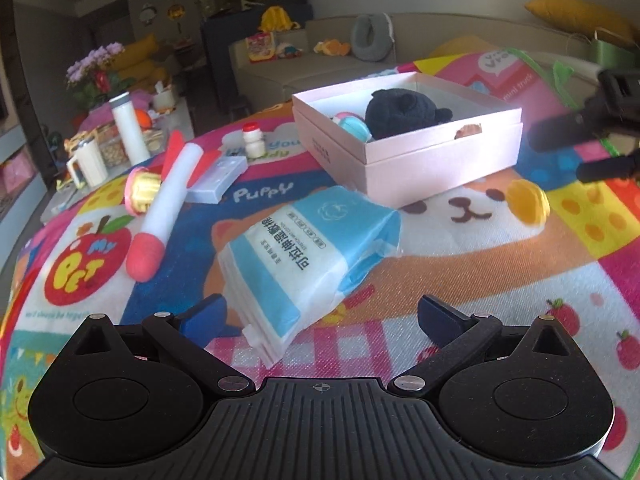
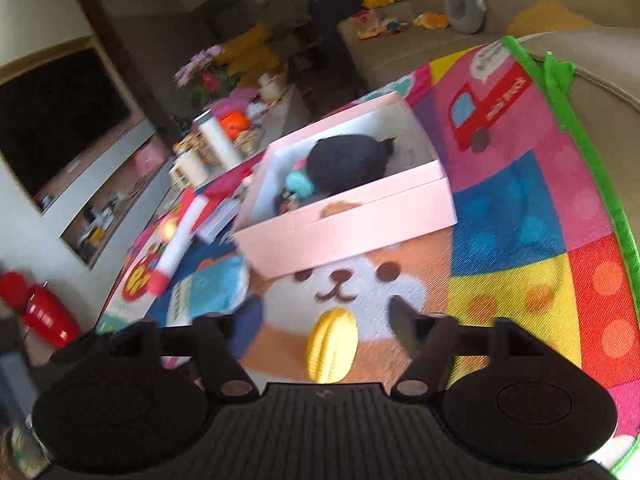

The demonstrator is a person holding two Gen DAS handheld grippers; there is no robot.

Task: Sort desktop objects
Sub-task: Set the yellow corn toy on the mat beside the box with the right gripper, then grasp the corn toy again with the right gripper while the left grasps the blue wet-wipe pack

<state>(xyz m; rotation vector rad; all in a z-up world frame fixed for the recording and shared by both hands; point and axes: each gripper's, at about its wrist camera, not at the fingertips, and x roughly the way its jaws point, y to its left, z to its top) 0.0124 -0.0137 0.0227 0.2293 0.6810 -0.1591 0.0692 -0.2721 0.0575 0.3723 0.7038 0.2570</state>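
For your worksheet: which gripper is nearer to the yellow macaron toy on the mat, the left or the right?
Right. The right gripper is open with the yellow macaron toy lying between its fingers, untouched. The left gripper is farther off, open around the tissue pack.

Both wrist cams sit low, angled down at the mat [image 1: 440, 264]; both catch the pink box [image 1: 420, 160].

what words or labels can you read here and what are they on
"Puppy": play mat, in white on blue.
"My PET": mat's red apple picture.
"mini truck": mat's red truck picture, small.
Tissue pack: Chinese characters, not legible to me.
Pink box side print: too small.
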